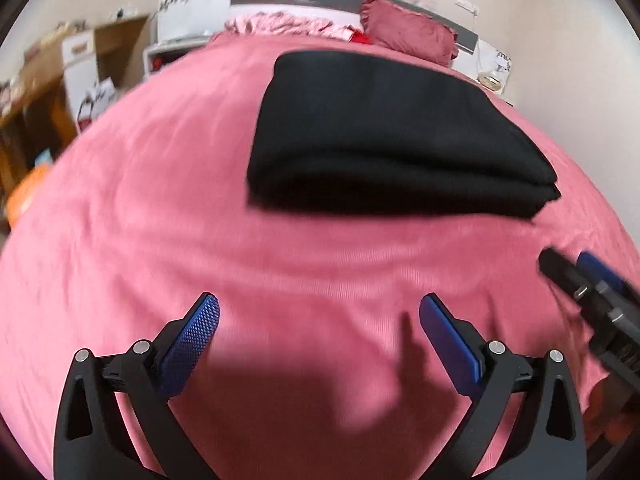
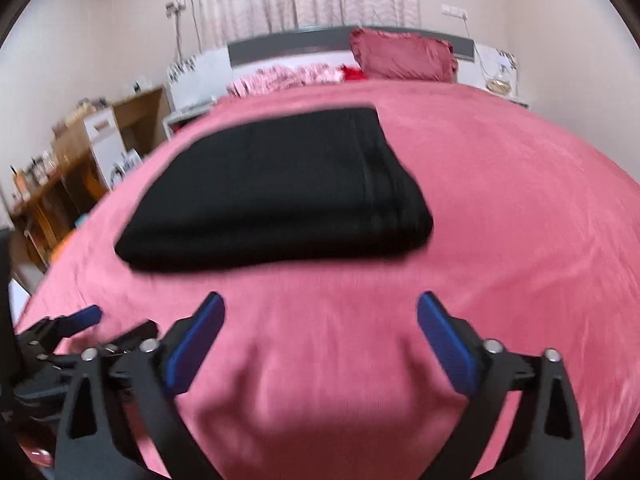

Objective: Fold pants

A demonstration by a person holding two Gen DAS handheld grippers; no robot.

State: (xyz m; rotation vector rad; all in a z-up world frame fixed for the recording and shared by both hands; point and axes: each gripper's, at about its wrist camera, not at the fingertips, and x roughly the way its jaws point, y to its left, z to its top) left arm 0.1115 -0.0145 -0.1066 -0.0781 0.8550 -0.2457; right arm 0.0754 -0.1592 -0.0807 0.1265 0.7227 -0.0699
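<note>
Pink bed [image 1: 160,200] carries the folded pants [image 1: 380,128]; folding is judged finished.
Both grippers, left gripper [image 1: 319,312] and right gripper [image 2: 320,312], are held near the pants with fingers apart and empty; only withdrawal seems needed.

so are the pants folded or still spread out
Folded: the black pants lie as a compact stacked rectangle on the pink bedspread, layered edges showing at the near side.

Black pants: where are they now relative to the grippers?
The folded black pants lie on the pink bedspread, apart from both open grippers: ahead-right of the left gripper, ahead-left of the right gripper.
</note>
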